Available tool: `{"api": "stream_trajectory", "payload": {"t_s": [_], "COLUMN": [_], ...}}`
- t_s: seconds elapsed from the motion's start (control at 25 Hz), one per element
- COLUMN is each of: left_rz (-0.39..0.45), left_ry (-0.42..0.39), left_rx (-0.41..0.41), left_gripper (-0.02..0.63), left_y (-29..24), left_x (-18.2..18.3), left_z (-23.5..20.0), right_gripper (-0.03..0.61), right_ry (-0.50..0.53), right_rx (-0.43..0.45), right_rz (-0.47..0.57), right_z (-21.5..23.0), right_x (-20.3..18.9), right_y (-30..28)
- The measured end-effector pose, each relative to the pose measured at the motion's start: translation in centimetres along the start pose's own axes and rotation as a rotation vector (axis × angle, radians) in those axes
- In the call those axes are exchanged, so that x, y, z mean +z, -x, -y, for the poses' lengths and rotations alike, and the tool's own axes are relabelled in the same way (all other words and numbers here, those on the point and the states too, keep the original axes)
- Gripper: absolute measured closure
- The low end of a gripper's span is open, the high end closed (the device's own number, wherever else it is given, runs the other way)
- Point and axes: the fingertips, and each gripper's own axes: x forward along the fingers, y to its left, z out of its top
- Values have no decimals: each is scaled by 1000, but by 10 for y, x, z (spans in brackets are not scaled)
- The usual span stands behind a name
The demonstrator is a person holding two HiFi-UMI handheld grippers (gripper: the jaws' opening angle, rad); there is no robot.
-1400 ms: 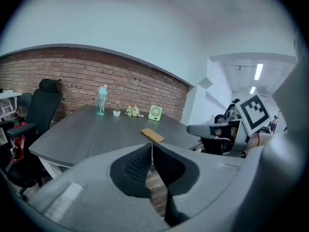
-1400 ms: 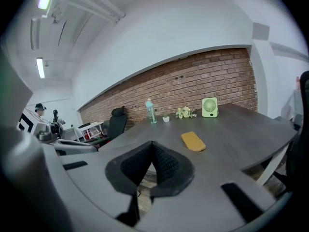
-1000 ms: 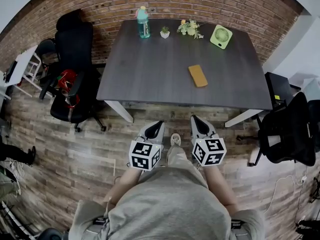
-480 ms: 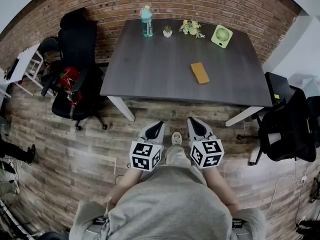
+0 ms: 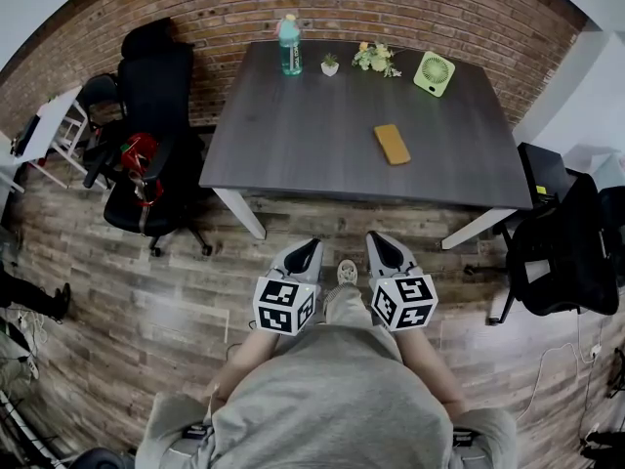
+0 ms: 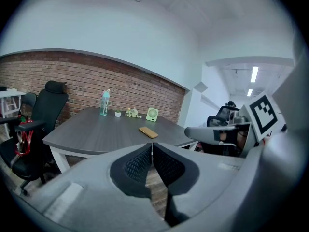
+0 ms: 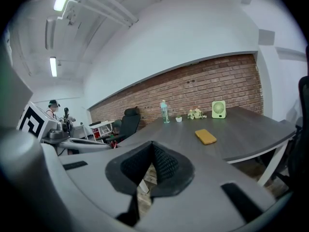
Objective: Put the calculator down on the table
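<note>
The calculator (image 5: 392, 145), a flat yellow-orange slab, lies on the dark grey table (image 5: 312, 125), right of its middle. It also shows in the left gripper view (image 6: 148, 132) and the right gripper view (image 7: 206, 136). My left gripper (image 5: 310, 243) and right gripper (image 5: 375, 238) are side by side close to my body, over the wooden floor, well short of the table's near edge. Both point toward the table. The left gripper (image 6: 152, 145) and right gripper (image 7: 153, 145) each have their jaws shut with nothing between them.
Along the table's far edge stand a teal bottle (image 5: 289, 44), a small potted plant (image 5: 330, 64), a bunch of flowers (image 5: 374, 57) and a green fan (image 5: 433, 72). Black office chairs stand left (image 5: 146, 145) and right (image 5: 557, 252) of the table. A brick wall is behind.
The table and chairs have drifted slightly right in the head view. The right gripper has edged a little toward the left one. Both stay shut and empty.
</note>
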Motion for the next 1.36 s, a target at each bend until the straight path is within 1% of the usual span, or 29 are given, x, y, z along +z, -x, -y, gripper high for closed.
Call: {"api": "stream_trajectory", "payload": {"t_s": [0.56,1.36], "left_rz": [12,5], "left_ry": [9,10], "left_rx": [0,6], "left_gripper": [592,592], "left_y": [3,1], "left_x": [1,-1], "left_z": [1,3], "right_gripper": [578,578], "right_ry": [5,-2], "right_rx": [-21,4], "right_rz": [26,28], "right_z": [0,3], "right_x": [5,7], "right_y": [4,-1]}}
